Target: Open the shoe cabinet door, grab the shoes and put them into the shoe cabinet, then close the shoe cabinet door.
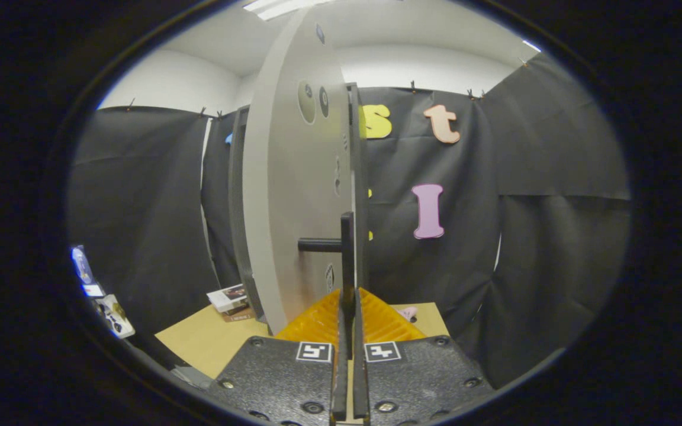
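Note:
The grey shoe cabinet door (293, 195) stands swung out, almost edge-on, straight ahead of me. Its flat face is turned to the left. A black handle (347, 248) sticks out from that face on a short stem, and its upright bar runs down between my fingers. My gripper (350, 299) is shut on this bar, one finger on each side with only a narrow slit between them. Behind the door's left side I see the dark edge of the cabinet body (237, 201). A small pink object (407, 312) lies on the table just right of my fingers; I cannot tell what it is.
A light wooden table (205, 340) carries the cabinet, with a short stack of books (228, 299) beside the door's foot. A few small packaged items (110, 316) lie off the table's left side. Black cloth walls close the booth all around.

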### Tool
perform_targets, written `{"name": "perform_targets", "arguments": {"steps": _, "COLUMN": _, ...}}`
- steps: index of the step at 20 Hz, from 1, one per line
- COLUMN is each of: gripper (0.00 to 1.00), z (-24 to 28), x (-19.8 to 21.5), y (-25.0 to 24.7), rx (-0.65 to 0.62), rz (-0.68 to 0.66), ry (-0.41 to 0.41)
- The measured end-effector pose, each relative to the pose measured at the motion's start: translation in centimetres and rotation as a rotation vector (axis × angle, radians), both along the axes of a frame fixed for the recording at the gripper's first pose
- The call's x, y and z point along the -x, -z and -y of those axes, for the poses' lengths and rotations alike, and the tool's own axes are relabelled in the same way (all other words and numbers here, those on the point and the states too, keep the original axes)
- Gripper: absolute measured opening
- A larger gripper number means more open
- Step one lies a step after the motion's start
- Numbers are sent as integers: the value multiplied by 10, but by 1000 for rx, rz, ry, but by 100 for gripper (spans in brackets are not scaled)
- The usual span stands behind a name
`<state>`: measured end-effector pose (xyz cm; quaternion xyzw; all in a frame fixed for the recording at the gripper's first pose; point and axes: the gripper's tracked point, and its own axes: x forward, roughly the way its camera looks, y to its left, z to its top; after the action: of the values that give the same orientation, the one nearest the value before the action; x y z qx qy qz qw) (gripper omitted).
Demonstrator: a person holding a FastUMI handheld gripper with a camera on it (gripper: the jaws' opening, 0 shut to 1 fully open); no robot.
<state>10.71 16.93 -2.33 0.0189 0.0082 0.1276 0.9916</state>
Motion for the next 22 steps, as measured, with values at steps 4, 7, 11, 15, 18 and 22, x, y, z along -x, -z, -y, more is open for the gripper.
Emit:
{"name": "perform_targets", "arguments": {"steps": 4, "gripper": 8, "z": -1, "x": 1, "y": -1, "rx": 36, "rz": 3, "ry": -41}}
{"name": "perform_targets", "arguments": {"steps": 7, "gripper": 8, "z": -1, "x": 0, "y": 2, "rx": 13, "rz": -14, "ry": -35}}
{"name": "perform_targets", "arguments": {"steps": 11, "gripper": 16, "z": 1, "x": 3, "y": -9, "rx": -14, "rz": 12, "ry": -4}}
{"name": "perform_targets", "arguments": {"steps": 15, "gripper": 53, "z": 10, "x": 5, "y": -21, "rx": 0, "rz": 72, "ry": 68}}
{"name": "perform_targets", "arguments": {"steps": 18, "gripper": 72, "z": 15, "x": 10, "y": -24, "rx": 21, "rz": 100, "ry": 134}}
{"name": "perform_targets", "arguments": {"steps": 22, "gripper": 86, "z": 4, "x": 21, "y": -22, "rx": 24, "rz": 104, "ry": 170}}
